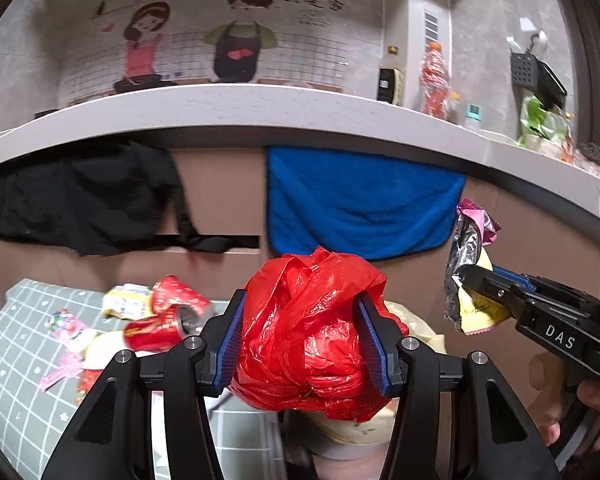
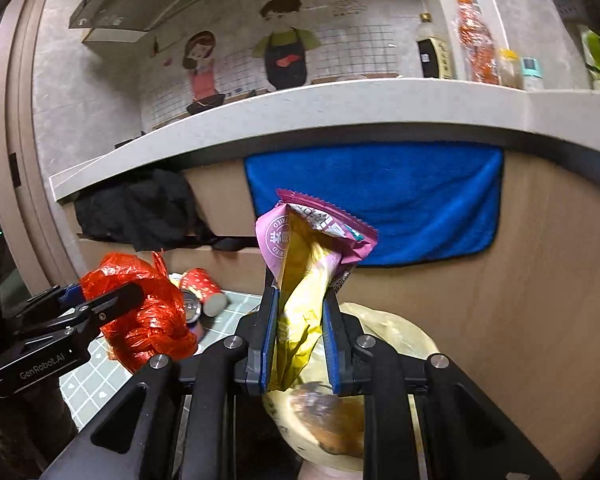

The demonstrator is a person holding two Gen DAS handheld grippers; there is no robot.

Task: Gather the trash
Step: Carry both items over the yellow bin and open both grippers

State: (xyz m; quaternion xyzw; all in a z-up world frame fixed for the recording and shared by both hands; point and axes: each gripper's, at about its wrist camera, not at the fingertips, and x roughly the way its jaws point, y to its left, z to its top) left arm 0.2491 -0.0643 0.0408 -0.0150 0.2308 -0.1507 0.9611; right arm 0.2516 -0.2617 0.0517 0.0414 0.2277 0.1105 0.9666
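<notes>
My left gripper [image 1: 300, 340] is shut on a crumpled red plastic bag [image 1: 304, 336], held in the air above a bin lined with a pale yellow bag [image 1: 416, 328]. It also shows in the right wrist view [image 2: 112, 304] with the red bag [image 2: 152, 320]. My right gripper [image 2: 300, 340] is shut on a pink and gold snack wrapper [image 2: 308, 264], above the same pale bin liner [image 2: 396, 332]. In the left wrist view the right gripper [image 1: 472, 292] holds the wrapper [image 1: 468, 264] at the right.
More trash lies on a green checked mat [image 1: 16, 364] at the left: a red can [image 1: 156, 328], wrappers [image 1: 68, 336] and a red paper cup [image 2: 202, 286]. A blue towel [image 1: 360, 200] and black cloth [image 1: 80, 196] hang under the grey counter [image 1: 260, 108]. Bottles [image 1: 434, 80] stand on it.
</notes>
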